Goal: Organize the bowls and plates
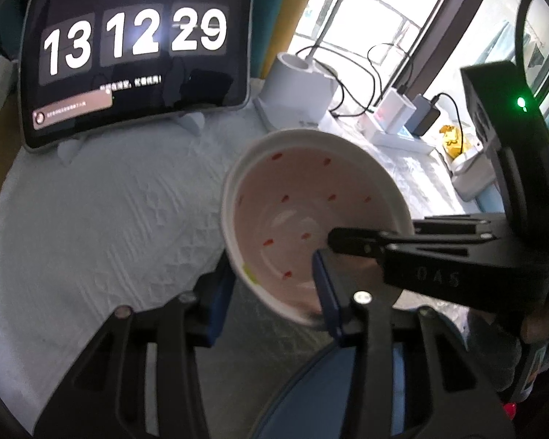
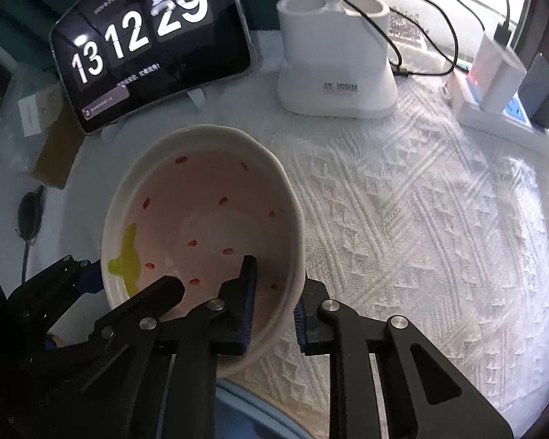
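Note:
A white bowl [image 1: 296, 205] with a pink inside, red flecks and a yellow-green mark [image 2: 128, 256] is held tilted above the white cloth; it also shows in the right wrist view [image 2: 208, 197]. My left gripper [image 1: 271, 292] grips its near-left rim, one finger inside, one outside. My right gripper [image 2: 274, 300] grips its right rim, one blue pad [image 2: 247, 303] inside, one outside. In the left wrist view the right gripper [image 1: 366, 247] reaches in from the right. A blue plate rim [image 1: 311, 376] lies below the bowl at the bottom edge and also shows in the right wrist view [image 2: 260, 406].
A tablet [image 1: 135, 51] showing a clock leans at the back left. A white two-hole holder [image 2: 336, 62] with cables stands behind. A power strip with chargers [image 2: 501, 84] lies at the back right. A cardboard box [image 2: 55, 150] sits at the left edge.

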Available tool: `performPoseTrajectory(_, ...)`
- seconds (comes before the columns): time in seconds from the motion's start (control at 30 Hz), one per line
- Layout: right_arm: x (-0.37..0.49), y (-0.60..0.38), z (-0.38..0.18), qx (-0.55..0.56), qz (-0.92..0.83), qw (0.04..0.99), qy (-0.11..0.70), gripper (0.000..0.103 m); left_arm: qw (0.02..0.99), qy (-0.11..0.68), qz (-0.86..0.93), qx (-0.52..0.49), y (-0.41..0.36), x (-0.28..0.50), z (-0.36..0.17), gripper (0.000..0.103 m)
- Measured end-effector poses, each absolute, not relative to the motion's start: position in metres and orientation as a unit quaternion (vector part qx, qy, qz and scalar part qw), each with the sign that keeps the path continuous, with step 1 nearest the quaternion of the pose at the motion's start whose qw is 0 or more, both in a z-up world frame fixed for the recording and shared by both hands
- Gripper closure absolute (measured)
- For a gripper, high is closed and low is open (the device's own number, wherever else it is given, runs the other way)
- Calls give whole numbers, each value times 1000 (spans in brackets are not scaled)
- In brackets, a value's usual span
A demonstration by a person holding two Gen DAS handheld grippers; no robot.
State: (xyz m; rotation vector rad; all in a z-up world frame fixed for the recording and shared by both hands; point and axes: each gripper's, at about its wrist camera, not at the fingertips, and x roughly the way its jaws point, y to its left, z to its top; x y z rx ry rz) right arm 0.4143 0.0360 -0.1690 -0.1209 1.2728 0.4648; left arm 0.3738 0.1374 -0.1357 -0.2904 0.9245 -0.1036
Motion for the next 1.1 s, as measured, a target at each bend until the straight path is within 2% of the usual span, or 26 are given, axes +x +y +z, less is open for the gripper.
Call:
performPoseTrajectory(0.5, 395, 3, -121, -30, 230, 803, 548, 83, 910, 393, -55, -118, 103, 350, -91, 60)
performPoseTrajectory(1.1, 355, -86, -53, -5, 243, 837, 490, 83, 923, 363, -72, -101, 2, 308, -58, 60)
